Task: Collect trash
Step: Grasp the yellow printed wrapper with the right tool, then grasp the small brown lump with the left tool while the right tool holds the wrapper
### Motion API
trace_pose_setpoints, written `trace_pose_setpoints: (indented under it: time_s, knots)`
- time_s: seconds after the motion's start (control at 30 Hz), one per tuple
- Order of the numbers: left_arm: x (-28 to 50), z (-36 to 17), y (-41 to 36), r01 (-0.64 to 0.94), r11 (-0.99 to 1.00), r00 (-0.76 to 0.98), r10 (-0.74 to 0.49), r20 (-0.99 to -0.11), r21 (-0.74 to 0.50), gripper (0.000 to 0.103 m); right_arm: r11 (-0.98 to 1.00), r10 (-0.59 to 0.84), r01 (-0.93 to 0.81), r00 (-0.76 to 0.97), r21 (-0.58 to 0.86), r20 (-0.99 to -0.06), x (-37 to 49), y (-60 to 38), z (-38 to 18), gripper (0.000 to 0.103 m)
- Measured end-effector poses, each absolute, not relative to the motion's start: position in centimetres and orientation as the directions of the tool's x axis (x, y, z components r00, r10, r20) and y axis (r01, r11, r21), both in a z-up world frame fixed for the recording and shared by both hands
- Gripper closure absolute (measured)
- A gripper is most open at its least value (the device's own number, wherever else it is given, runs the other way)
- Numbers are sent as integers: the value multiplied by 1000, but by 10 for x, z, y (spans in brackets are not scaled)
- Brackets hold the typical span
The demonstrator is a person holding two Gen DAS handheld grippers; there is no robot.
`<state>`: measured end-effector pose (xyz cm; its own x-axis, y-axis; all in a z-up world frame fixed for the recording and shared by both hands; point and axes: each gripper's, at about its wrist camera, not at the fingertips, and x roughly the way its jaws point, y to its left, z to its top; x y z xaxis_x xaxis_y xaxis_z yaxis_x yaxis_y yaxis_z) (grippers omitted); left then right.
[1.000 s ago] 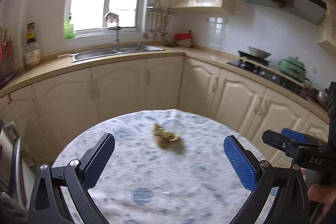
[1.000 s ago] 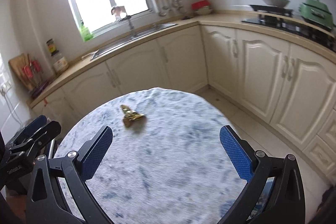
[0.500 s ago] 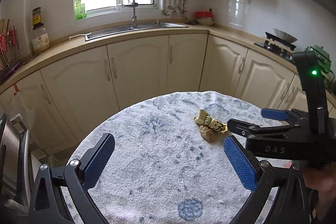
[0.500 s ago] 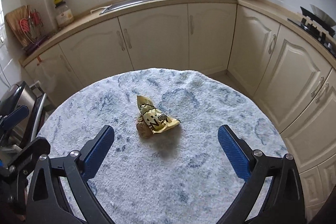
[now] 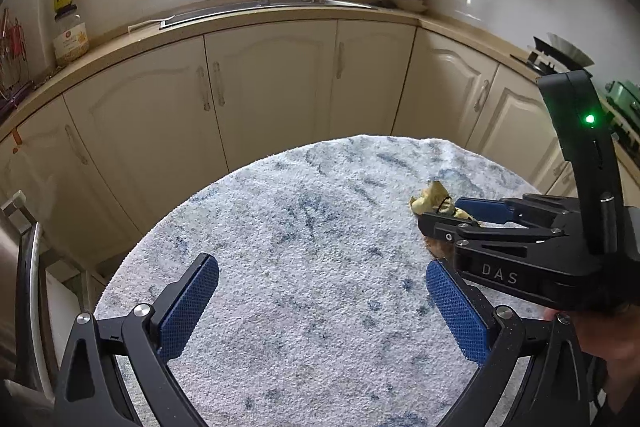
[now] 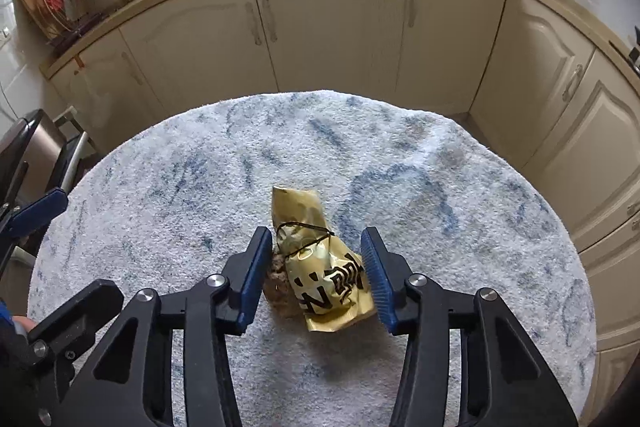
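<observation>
One piece of trash in view: a crumpled gold wrapper (image 6: pixel 320 263) with dark lettering, lying on the round, mottled blue-white table cover (image 6: pixel 160 195). A brown crumbly lump (image 6: pixel 278 281) sits against its left side, touching it.

Right gripper (image 6: pixel 316 267): jaws have just been closing and now stand narrow, one on either side of the wrapper's middle. The left pad lies against the brown lump and the wrapper's edge; the right pad is at the foil's edge, and contact there cannot be confirmed. Not yet a firm pinch, by my reading.

Left gripper (image 5: pixel 320 311): jaws wide, nothing between them, hovering over bare cover to the left of the right gripper (image 5: pixel 452 213). From this side the wrapper (image 5: pixel 430 197) pokes out just beyond the right gripper's fingertips.

Handling estimate: wrapper looks very light, thin and crinkly; it should collapse under the pads rather than resist. Glossy foil may slip. Best hold is across the bunched middle, where a dark thread-like tie crosses it. The lump looks fragile and may crumble or stay behind when the wrapper lifts.
</observation>
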<state>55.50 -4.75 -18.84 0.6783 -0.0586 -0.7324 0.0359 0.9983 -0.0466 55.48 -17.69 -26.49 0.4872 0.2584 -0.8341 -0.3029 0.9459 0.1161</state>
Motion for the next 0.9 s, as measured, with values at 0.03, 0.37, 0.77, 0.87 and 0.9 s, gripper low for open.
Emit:
trace_pose_setpoints:
  time_s: [0.03, 0.37, 0.77, 0.87, 0.9]
  knots:
    - [556, -189, -48, 39, 998, 676, -61, -734, -47, 1, 945, 262, -306, 488, 118, -832, 554, -177, -264, 65]
    - [566, -202, -74, 91, 995, 648, -83, -757, -31, 1, 939, 334, -258, 507, 229, -795, 531, -218, -254, 73]
    - [611, -231, -128, 185, 982, 591, -74, -803, 46, 9, 951, 309, -195, 543, 240, -781, 512, -262, -255, 73]
    - [622, -238, -136, 204, 979, 573, -100, -813, 23, 17, 951, 308, -184, 554, 247, -774, 508, -268, -252, 73]
    - [623, -240, -139, 210, 978, 578, -108, -809, 19, 21, 951, 311, -181, 555, 252, -772, 508, -270, -252, 73]
